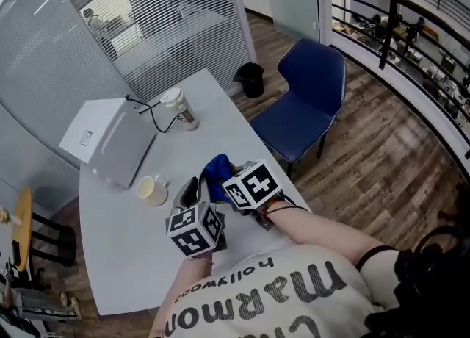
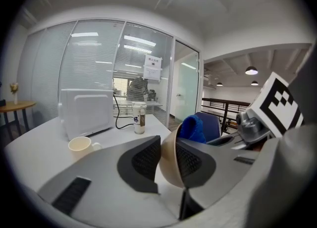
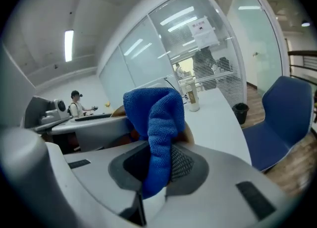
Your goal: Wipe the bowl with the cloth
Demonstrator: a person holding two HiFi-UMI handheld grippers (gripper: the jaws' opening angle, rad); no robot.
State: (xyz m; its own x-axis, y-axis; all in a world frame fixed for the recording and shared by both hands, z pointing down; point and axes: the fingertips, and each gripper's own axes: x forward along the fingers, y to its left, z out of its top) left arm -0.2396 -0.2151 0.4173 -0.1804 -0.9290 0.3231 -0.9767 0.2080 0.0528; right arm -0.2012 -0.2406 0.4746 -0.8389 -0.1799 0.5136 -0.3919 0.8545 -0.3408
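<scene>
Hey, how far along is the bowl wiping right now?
Done: the left claw grips the bowl by its rim, the right claw holds the blue cloth. In hand: the cloth is in the bowl's mouth, apparently mid-wipe. Left: finishing and setting things down; how clean the bowl is can't be seen.

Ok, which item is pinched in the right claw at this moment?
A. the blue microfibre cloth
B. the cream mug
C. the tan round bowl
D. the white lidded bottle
A: in the right gripper view the blue microfibre cloth is pinched between the pads of the right claw, while the tan round bowl is gripped by its rim in the left claw.
</scene>
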